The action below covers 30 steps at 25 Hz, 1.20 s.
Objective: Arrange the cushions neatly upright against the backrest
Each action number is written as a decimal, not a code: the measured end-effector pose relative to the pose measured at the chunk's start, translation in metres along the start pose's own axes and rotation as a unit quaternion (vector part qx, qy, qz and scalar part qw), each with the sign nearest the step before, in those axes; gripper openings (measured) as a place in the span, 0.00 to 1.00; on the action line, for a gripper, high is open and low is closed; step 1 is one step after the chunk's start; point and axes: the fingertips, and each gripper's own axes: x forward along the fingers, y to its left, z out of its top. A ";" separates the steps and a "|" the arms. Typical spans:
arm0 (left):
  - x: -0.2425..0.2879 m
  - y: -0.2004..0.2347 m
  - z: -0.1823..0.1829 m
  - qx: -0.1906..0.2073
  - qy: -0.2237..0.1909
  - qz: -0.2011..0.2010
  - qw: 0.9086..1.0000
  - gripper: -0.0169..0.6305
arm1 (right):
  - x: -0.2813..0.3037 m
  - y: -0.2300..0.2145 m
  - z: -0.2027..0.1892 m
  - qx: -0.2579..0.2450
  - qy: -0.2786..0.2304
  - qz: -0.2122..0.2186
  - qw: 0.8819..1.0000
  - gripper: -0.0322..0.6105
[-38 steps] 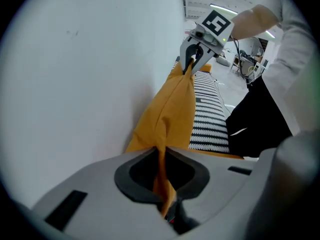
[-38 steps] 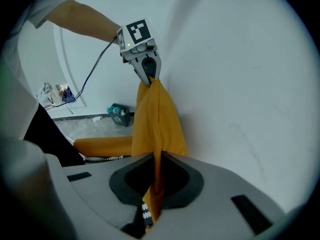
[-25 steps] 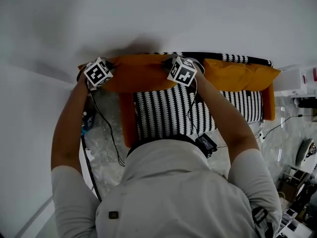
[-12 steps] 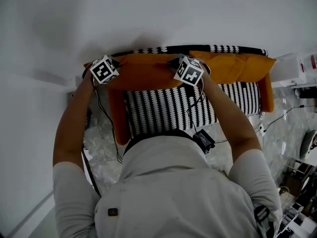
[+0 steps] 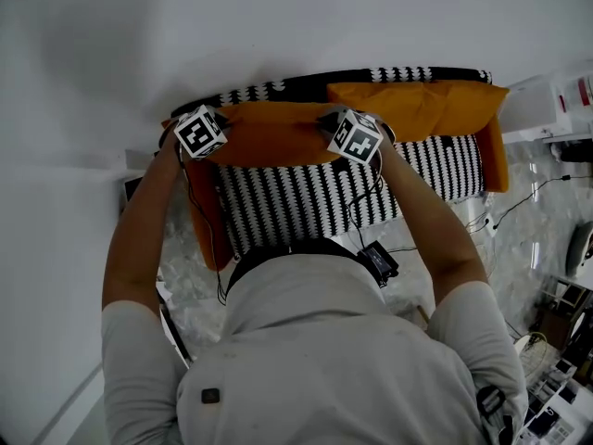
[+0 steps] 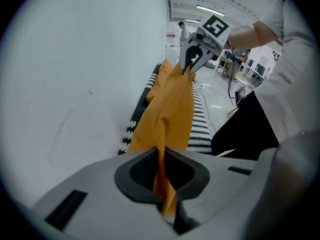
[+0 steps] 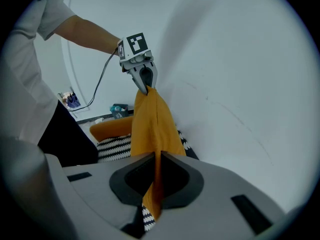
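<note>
**Fig.** Head view plus both gripper views, read near to far.

**Nearest the cam:** the person, in a pale short-sleeved shirt, leans over the sofa w/ both arms stretched fwd. A cable drops from the left forearm area toward the pale glossy floor.

**Left gripper**: jaws closed down on a thin fold of the orange cushion at its left top corner. The fabric is pinched between the pads and a short tail hangs out below them.

**Right gripper**: closed the same way on that cushion's right top corner, w/ the cloth edge-on between the pads. In each gripper view the cloth runs from that gripper's own jaws to the opposite gripper, which bites the far corner.

**Held cushion:** spans btwn the two grippers, w/ its top edge approx. parallel to the backrest. It sits over the rear of the sofa's left half, just in front of the backrest. Whether its lower edge rests on the seat can't be told.

**Sofa seat**: black-and-white zigzag pattern, below the held cushion. An orange armrest closes the sofa's left end, and another closes the right end.

**Backrest**: same pattern, directly behind the held cushion.

**Second orange cushion**: on the right half, standing against the backrest. Its left end is just beside the right gripper and neither gripper holds it.

**Farthest:** plain white wall, directly behind the backrest.
</note>
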 end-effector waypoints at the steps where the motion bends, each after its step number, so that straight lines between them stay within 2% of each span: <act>1: 0.006 -0.001 0.002 0.000 0.001 -0.003 1.000 0.07 | 0.003 0.000 -0.007 0.004 0.000 0.003 1.000 0.11; 14: 0.077 0.004 -0.029 -0.029 0.026 -0.051 0.998 0.07 | 0.075 0.003 -0.050 0.043 0.008 0.051 0.998 0.11; 20: 0.100 0.014 -0.060 -0.043 0.038 -0.062 0.996 0.07 | 0.125 0.013 -0.057 0.061 0.014 0.073 0.995 0.11; 26: 0.115 0.027 -0.076 -0.067 0.027 -0.063 0.995 0.07 | 0.160 -0.006 -0.057 0.062 0.017 0.066 0.996 0.11; 30: 0.130 0.035 -0.084 -0.082 0.026 -0.062 0.994 0.07 | 0.176 -0.024 -0.058 0.046 0.030 0.063 0.997 0.11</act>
